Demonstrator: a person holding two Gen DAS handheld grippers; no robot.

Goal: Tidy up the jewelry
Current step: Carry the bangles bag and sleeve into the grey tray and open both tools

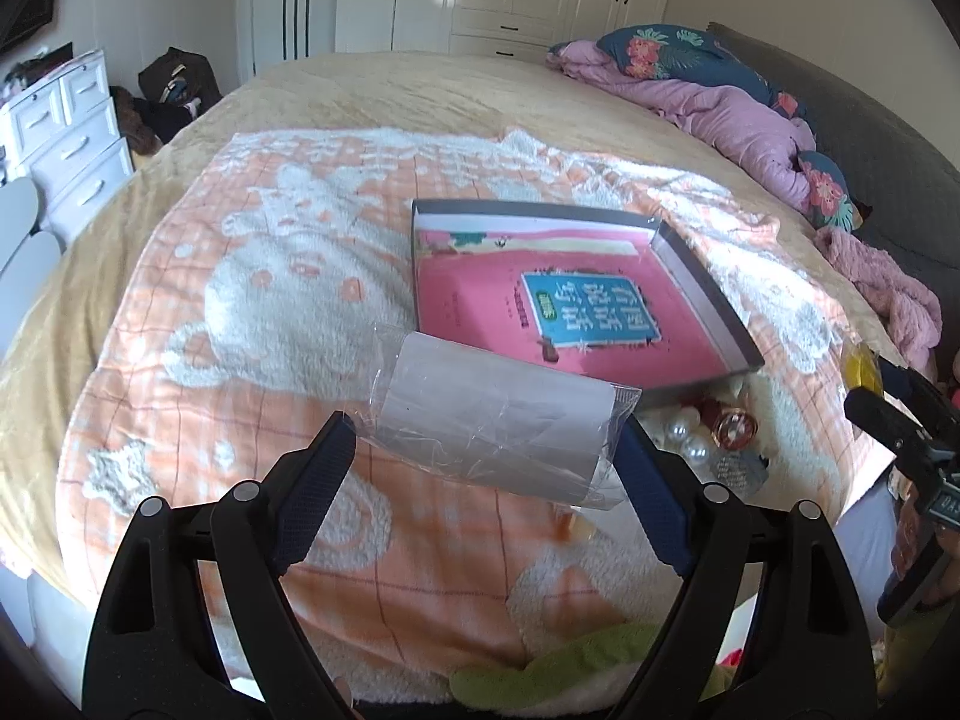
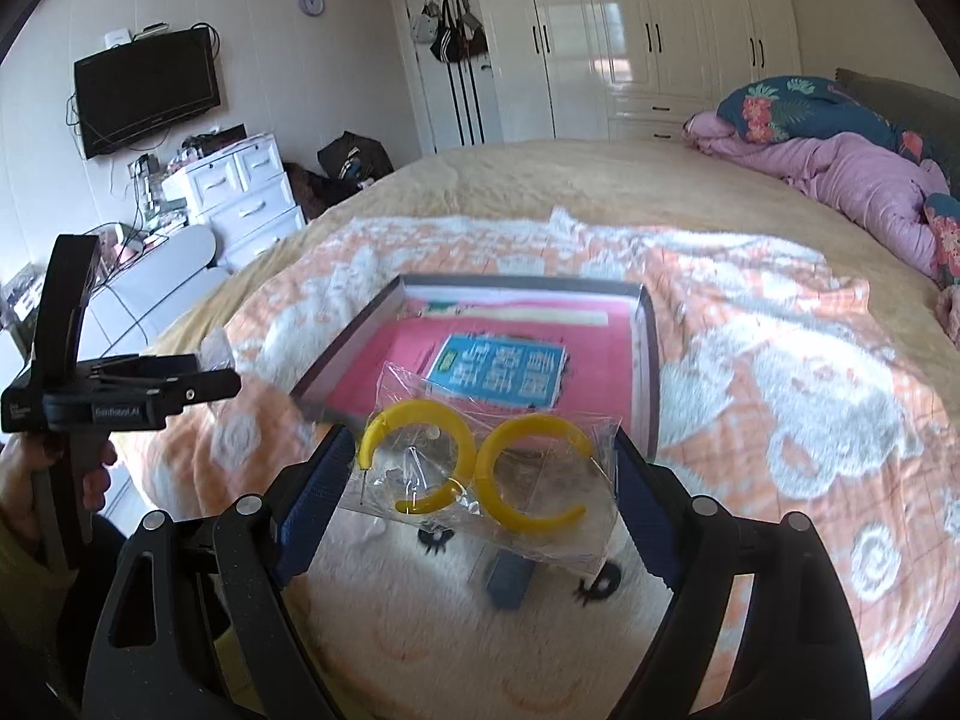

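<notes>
I see clear, crinkly, glossy plastic in the bag (image 2: 486, 480) around two smooth, matt yellow plastic hoop earrings (image 2: 474, 468). My fingers (image 2: 315, 504) carry dark blue, finely textured pads on matt black plastic frames. The blanket (image 1: 270, 300) is fuzzy orange-and-white cloth. The box's (image 1: 564, 300) pink liner looks smooth and printed. Glossy pearl beads (image 1: 687, 441) shine.

Pink box (image 1: 570, 306) blocks ahead, open blanket (image 1: 252, 276) leftward, pearls (image 1: 690, 441) beside box
</notes>
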